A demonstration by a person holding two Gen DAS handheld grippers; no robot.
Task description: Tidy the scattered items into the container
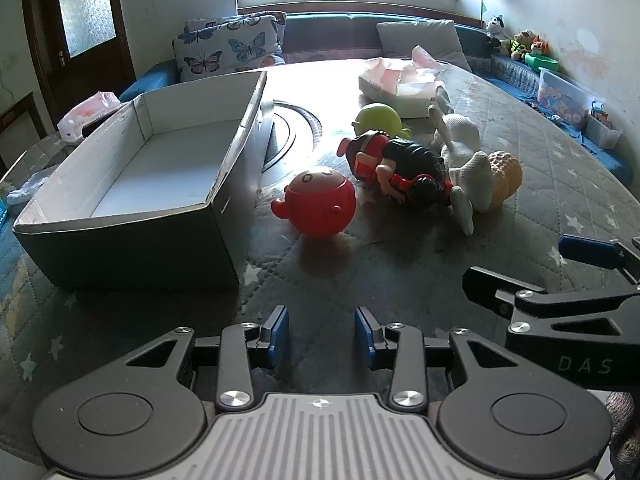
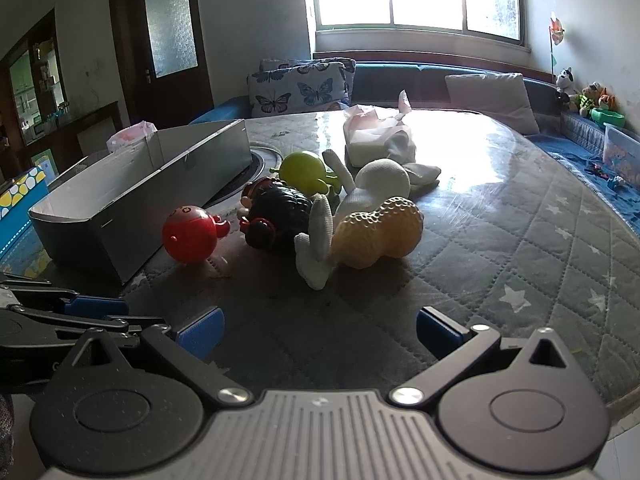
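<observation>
The left gripper [image 1: 322, 332] sits low with its two blue fingers a little apart, holding nothing. The right gripper [image 2: 320, 330] is just beside it, its fingers spread wide and empty too.

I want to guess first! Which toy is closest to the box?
The red round toy. It sits right beside the box, while the green, black and peanut toys lie farther off.
</observation>
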